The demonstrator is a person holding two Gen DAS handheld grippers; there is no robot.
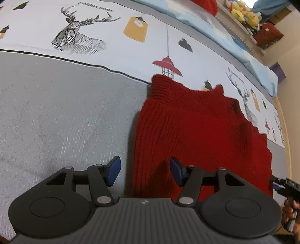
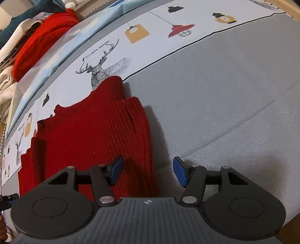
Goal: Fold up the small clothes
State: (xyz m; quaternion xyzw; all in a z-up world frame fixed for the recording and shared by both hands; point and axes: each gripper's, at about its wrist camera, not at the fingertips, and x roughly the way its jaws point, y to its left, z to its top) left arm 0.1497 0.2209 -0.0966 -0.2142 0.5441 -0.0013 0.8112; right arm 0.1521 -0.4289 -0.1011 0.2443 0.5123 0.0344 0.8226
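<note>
A red knit garment [image 1: 196, 131] lies flat on the bed, half on the grey part of the sheet [image 1: 65, 112] and half on its white printed band. My left gripper [image 1: 145, 169] stands open above the garment's left edge, one blue pad over the grey sheet and the other over the knit, with nothing pinched. In the right wrist view the same red garment [image 2: 93, 135] has a folded layer on top. My right gripper [image 2: 148, 167] is open astride its right edge. The right gripper [image 1: 285, 184] and a hand show at the left wrist view's edge.
A pile of folded clothes with a red knit on top [image 2: 41, 41] sits at the far side of the bed. Plush toys [image 1: 241, 11] fill a shelf beyond. A light blue cloth [image 1: 243, 50] runs along the far edge. The grey sheet [image 2: 234, 103] stretches right.
</note>
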